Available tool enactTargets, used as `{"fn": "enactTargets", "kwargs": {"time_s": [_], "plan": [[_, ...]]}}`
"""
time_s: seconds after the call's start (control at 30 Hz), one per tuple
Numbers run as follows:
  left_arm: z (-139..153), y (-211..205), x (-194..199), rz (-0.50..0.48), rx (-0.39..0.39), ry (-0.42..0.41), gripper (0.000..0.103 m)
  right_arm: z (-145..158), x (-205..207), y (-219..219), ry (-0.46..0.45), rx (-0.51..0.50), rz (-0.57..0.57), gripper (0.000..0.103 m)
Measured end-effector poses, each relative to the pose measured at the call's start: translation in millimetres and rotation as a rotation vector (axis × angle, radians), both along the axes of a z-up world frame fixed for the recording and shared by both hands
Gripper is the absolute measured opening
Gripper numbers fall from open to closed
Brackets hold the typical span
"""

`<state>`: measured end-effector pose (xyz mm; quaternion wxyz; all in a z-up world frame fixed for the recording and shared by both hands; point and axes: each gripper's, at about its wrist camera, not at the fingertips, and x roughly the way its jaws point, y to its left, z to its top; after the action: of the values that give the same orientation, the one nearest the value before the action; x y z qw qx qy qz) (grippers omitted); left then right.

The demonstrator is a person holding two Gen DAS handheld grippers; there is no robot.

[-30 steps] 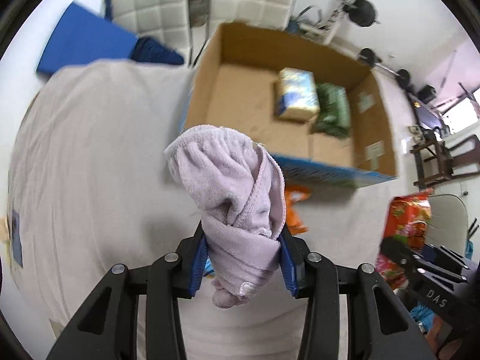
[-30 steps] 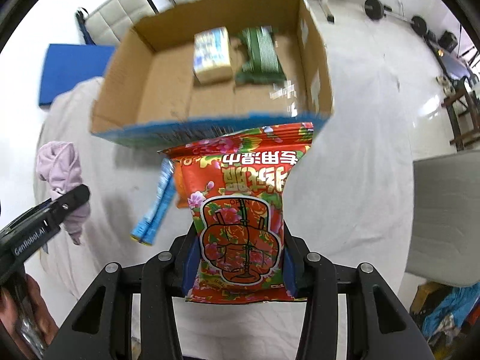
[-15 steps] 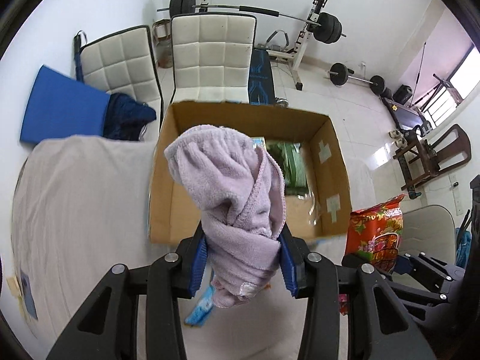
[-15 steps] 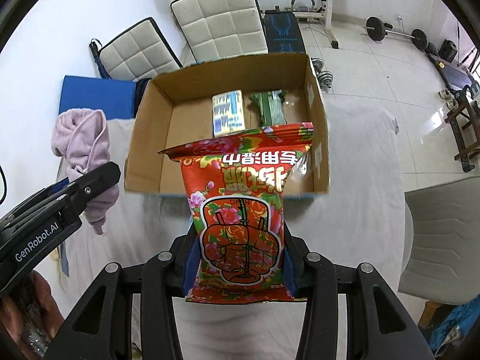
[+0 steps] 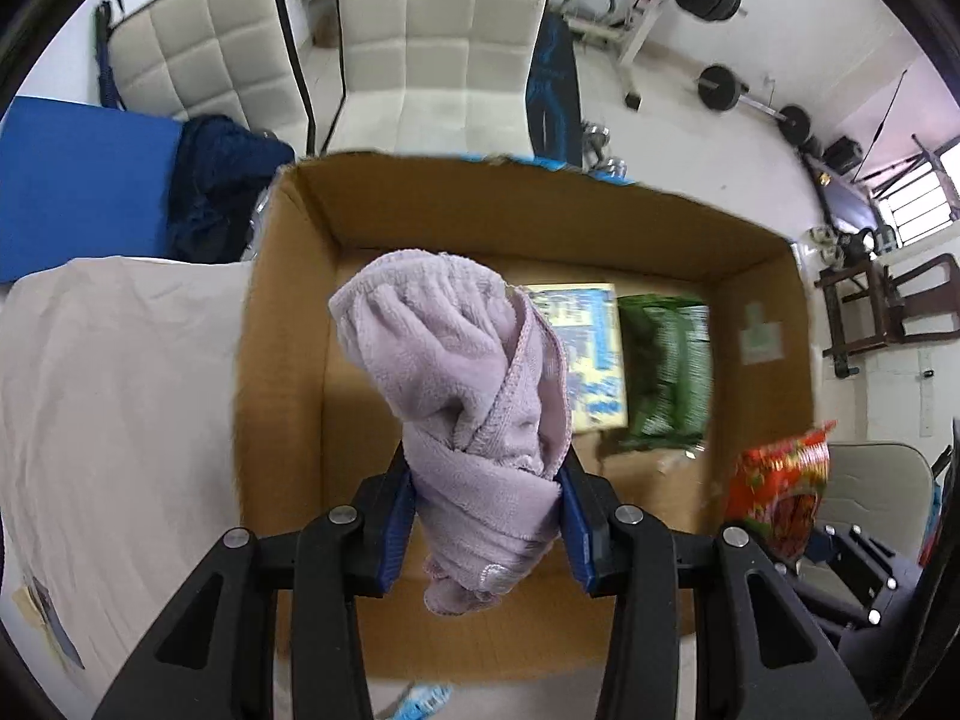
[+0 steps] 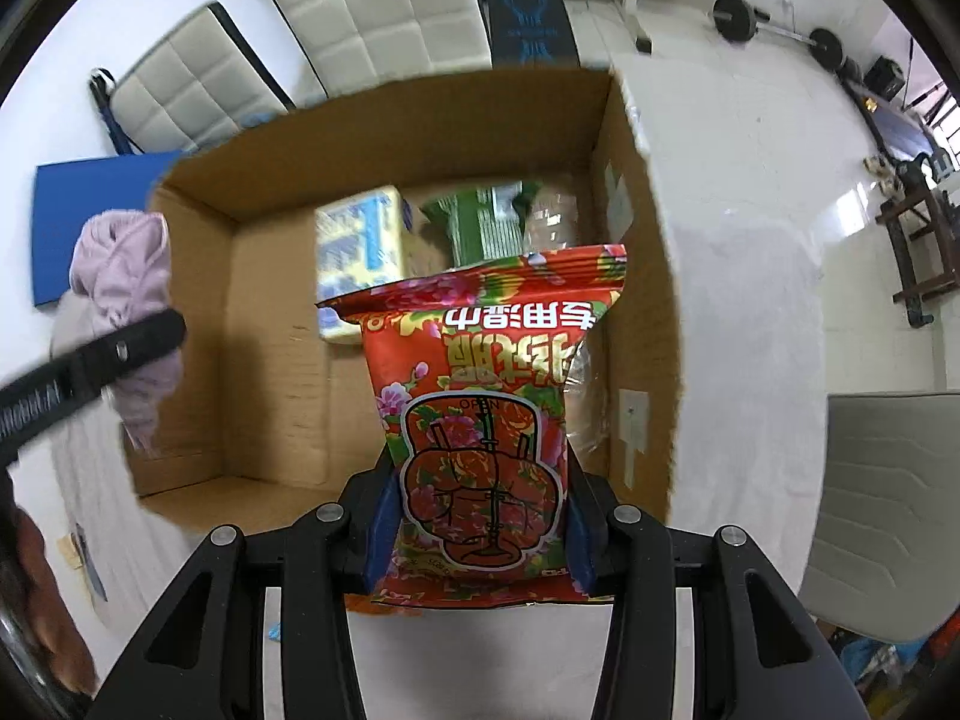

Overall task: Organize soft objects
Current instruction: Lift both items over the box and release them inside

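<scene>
My left gripper (image 5: 486, 516) is shut on a bunched lilac towel (image 5: 462, 384) and holds it over the near left part of an open cardboard box (image 5: 288, 360). My right gripper (image 6: 480, 516) is shut on a red flowered wet-wipes pack (image 6: 486, 408), held over the box (image 6: 276, 372) near its right wall. Inside the box lie a blue-yellow pack (image 5: 591, 348) and a green pack (image 5: 666, 378). The towel (image 6: 126, 294) and the left gripper's finger (image 6: 90, 372) show at the left of the right wrist view. The red pack (image 5: 780, 492) shows at the right of the left wrist view.
The box stands on a table under a pale cloth (image 5: 108, 408). A light-blue packet (image 5: 420, 699) lies on the cloth before the box. Two white padded chairs (image 5: 432, 36), a blue mat (image 5: 78, 192) and gym weights (image 5: 720, 84) are behind. A grey chair (image 6: 894, 504) stands right.
Both grippers have moved forward with their loads, from in front of the box to over its inside. The box now fills the middle of both views.
</scene>
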<state>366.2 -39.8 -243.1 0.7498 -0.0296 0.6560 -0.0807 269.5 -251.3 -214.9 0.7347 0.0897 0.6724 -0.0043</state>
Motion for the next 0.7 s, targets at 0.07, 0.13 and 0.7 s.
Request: {"fn": "enactTargets", "kwargs": {"time_s": [0.07, 0.13, 0.7], "plan": [[-14, 0, 10, -0.001, 0.011, 0.025, 0.039, -18, 2, 1, 0.023, -0.006, 0.000, 0.048], [-27, -1, 20, -0.006, 0.018, 0.045, 0.039, -35, 3, 3, 0.048, -0.010, 0.004, 0.048], [-67, -5, 58, -0.012, 0.043, 0.133, 0.042, -93, 16, 14, 0.146, -0.012, 0.021, 0.049]]}}
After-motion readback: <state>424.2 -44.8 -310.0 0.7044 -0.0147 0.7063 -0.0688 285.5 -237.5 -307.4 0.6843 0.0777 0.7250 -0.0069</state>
